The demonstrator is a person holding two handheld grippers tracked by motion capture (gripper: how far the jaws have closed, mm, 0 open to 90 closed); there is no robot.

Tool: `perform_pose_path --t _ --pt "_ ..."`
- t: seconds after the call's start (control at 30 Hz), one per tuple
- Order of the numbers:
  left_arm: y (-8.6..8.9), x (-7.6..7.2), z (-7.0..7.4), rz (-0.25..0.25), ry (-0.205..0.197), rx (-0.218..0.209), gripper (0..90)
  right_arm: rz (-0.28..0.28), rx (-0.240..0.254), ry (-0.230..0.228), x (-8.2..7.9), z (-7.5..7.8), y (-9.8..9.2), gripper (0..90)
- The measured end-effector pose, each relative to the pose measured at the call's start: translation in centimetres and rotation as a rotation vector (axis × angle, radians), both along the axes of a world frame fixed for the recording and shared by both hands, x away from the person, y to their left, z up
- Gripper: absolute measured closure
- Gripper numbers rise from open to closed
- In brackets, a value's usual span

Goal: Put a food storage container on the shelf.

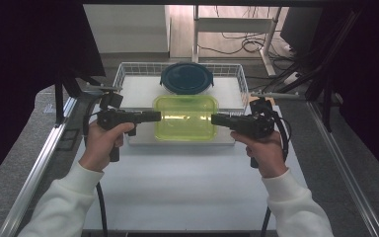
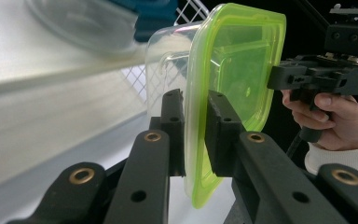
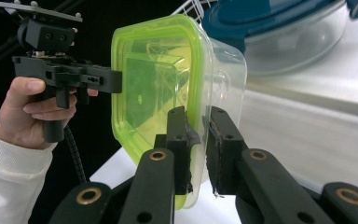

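Green-lidded container (image 1: 185, 117) between both tongs, left tongs (image 1: 157, 116) and right tongs (image 1: 215, 119) clamped on opposite rims

Container (image 1: 186, 117): clear glossy plastic body under a smooth, translucent lime-green plastic lid. Basket (image 1: 242, 79): white coated wire mesh. Table (image 1: 182, 187): matt white surface.

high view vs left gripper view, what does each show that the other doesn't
High view: the whole wire basket, the round blue-lidded container behind, both sleeves and the table.
Left gripper view: close up, the left gripper with its pads clamped on the rim of the green lid, and the clear box under that lid.
Both: the green-lidded box held at opposite ends, with the right gripper on the far edge.
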State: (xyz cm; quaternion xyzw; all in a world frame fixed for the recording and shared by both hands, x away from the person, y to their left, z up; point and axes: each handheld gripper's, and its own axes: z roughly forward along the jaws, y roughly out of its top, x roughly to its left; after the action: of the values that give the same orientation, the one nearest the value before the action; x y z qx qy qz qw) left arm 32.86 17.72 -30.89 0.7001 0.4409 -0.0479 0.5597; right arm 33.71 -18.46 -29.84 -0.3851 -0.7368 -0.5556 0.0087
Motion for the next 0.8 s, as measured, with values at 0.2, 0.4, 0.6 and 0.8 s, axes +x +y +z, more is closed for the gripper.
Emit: perform_pose_path --t 0.2,0.4,0.6,0.8 --pt "-0.1 1.0 1.5 -0.004 -0.016 -0.001 79.5 -0.016 0.006 -0.033 0.5 1.7 0.0 79.3" --pt "0.0 2.4 2.5 -0.005 -0.019 -0.007 79.3 -0.015 0.015 -0.035 2.0 2.6 -0.1 79.4" --pt "0.1 3.7 3.0 -0.004 -0.007 -0.01 79.4 -0.018 0.006 -0.029 3.2 3.3 0.1 79.4" --pt "0.1 4.7 3.5 0.005 -0.001 0.003 79.5 -0.017 0.005 -0.018 4.3 3.6 0.2 79.4"
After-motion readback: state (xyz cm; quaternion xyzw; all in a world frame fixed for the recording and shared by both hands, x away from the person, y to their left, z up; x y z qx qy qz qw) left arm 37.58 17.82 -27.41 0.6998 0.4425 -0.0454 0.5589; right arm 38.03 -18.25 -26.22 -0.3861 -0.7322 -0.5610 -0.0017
